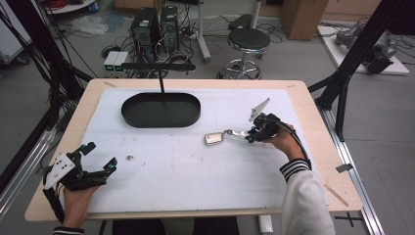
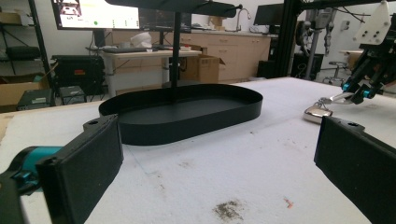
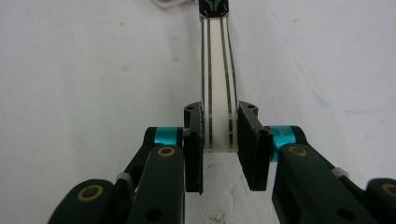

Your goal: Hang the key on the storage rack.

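A shiny metal scoop (image 1: 214, 138) lies on the white mat, right of centre, its flat handle running to the right. My right gripper (image 1: 249, 135) is shut on that handle. In the right gripper view the pale, dark-striped handle (image 3: 218, 70) runs up and away from between the pads of the right gripper (image 3: 220, 116). My left gripper (image 1: 102, 155) rests open at the table's front left with nothing between its fingers. In the left gripper view its two black pads (image 2: 88, 158) stand wide apart, and the scoop (image 2: 317, 113) and the right gripper (image 2: 357, 91) sit far off to the right.
A black oval tray (image 1: 132, 116) stands at the back centre of the mat, with a thin black post (image 1: 161, 83) rising from it to a crossbar. A small speck of debris (image 1: 130, 157) lies near the left gripper. Beyond the table are a stool (image 1: 248, 41) and computers.
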Demonstrator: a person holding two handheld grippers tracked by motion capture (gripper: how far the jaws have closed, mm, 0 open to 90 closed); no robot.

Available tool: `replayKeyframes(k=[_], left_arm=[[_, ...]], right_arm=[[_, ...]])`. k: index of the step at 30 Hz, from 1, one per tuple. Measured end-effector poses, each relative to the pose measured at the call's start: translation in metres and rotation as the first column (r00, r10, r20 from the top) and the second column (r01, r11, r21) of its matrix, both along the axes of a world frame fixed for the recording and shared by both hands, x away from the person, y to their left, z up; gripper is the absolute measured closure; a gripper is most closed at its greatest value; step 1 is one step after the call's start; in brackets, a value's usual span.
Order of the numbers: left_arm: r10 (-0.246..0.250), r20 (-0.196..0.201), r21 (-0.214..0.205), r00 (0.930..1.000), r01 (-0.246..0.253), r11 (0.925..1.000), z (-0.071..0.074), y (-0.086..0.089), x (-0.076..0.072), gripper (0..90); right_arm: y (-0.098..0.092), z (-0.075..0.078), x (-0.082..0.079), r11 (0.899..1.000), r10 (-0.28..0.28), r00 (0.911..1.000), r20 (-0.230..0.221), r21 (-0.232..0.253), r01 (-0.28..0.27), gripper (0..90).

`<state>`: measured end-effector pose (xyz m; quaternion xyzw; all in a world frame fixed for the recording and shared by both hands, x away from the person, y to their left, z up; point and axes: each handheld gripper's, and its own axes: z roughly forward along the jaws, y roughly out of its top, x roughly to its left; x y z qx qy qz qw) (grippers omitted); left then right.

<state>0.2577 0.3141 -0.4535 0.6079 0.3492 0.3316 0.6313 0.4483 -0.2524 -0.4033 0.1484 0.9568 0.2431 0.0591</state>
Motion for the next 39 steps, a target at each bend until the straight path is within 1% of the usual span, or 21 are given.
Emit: replayKeyframes(k=[2,3,7,11,15,18,20,21,22,24,26,28,29,31,33,34,35,36,37,38,39], left_arm=[[0.002,-0.002,0.001,1.0,-0.002,1.0,0.0,0.0,0.0,1.7],[0.002,-0.002,0.001,1.0,-0.002,1.0,0.0,0.0,0.0,1.7],[-0.003,-0.004,-0.001,1.0,0.003,1.0,0.0,0.0,0.0,1.7],[-0.012,-0.016,-0.004,0.9998,0.012,0.9999,0.0,0.001,0.001,1.7],[-0.009,-0.036,-0.006,0.9993,0.009,0.9999,0.001,0.002,0.003,1.7],[-0.02,-0.065,-0.05,0.9977,0.017,0.9986,0.002,0.003,0.007,1.7],[-0.025,-0.071,-0.051,0.9971,0.021,0.9985,0.004,0.002,0.009,1.7],[-0.042,-0.073,-0.055,0.9964,0.038,0.9978,0.006,0.001,0.01,1.7],[-0.067,-0.076,-0.057,0.9948,0.063,0.9964,0.008,0.0,0.012,1.7],[-0.104,-0.089,-0.054,0.9905,0.1,0.9935,0.014,-0.003,0.015,1.7],[-0.145,-0.099,-0.031,0.9845,0.143,0.9893,0.021,-0.009,0.021,1.7],[-0.16,-0.1,-0.024,0.982,0.159,0.987,0.025,-0.012,0.024,1.7],[-0.16,-0.1,-0.024,0.982,0.159,0.987,0.025,-0.012,0.024,1.7],[-0.187,-0.102,-0.009,0.977,0.187,0.9823,0.031,-0.016,0.029,1.7],[-0.224,-0.101,0.024,0.9692,0.228,0.9734,0.039,-0.022,0.034,1.8],[-0.224,-0.101,0.024,0.9692,0.228,0.9734,0.039,-0.022,0.034,2.1],[-0.251,-0.108,0.054,0.9619,0.258,0.9646,0.045,-0.027,0.038,2.4],[-0.251,-0.108,0.054,0.9619,0.258,0.9646,0.045,-0.027,0.038,2.4],[-0.281,-0.121,0.072,0.9521,0.29,0.9542,0.05,-0.032,0.042,2.4],[-0.281,-0.121,0.072,0.9521,0.29,0.9542,0.05,-0.032,0.042,2.4],[-0.294,-0.126,0.078,0.9476,0.304,0.9493,0.053,-0.035,0.045,2.4]], right_arm=[[0.0,0.003,-0.001,1.0,0.005,1.0,-0.002,0.025,-0.005,73.7],[0.0,0.004,-0.001,0.999,0.013,0.9998,0.012,0.033,-0.013,73.7],[-0.002,0.007,-0.003,0.999,0.011,0.9999,0.009,0.042,-0.011,73.7],[-0.003,0.012,-0.007,0.997,0.02,0.9997,0.016,0.073,-0.021,73.8],[0.001,0.016,-0.01,0.994,0.014,0.9999,0.003,0.105,-0.014,73.8],[0.006,0.018,-0.012,0.99,0.035,0.9991,0.024,0.133,-0.038,73.8],[0.008,0.02,-0.014,0.986,0.044,0.9986,0.03,0.162,-0.048,73.8],[0.009,0.021,-0.015,0.983,0.05,0.9981,0.035,0.173,-0.055,73.8],[0.009,0.021,-0.015,0.983,0.05,0.9981,0.035,0.173,-0.055,73.8],[0.012,0.025,-0.019,0.976,0.066,0.9966,0.049,0.204,-0.075,73.7],[0.013,0.028,-0.021,0.97,0.079,0.9949,0.062,0.225,-0.091,73.8],[0.016,0.031,-0.023,0.958,0.081,0.9948,0.062,0.269,-0.095,73.8],[0.017,0.032,-0.024,0.958,0.075,0.9949,0.066,0.273,-0.091,73.7],[0.024,0.036,-0.027,0.95,0.102,0.9919,0.076,0.29,-0.12,73.7],[0.029,0.039,-0.028,0.946,0.114,0.9904,0.078,0.297,-0.133,73.7],[0.029,0.039,-0.028,0.946,0.114,0.9904,0.078,0.297,-0.133,73.7],[0.033,0.04,-0.029,0.936,0.128,0.9885,0.082,0.319,-0.147,73.7],[0.034,0.041,-0.029,0.93,0.138,0.9867,0.085,0.33,-0.159,73.7],[0.036,0.041,-0.03,0.929,0.138,0.9868,0.085,0.334,-0.159,73.7],[0.036,0.041,-0.03,0.929,0.138,0.9868,0.085,0.334,-0.159,73.7],[0.039,0.042,-0.032,0.926,0.151,0.9849,0.086,0.337,-0.171,73.7]])
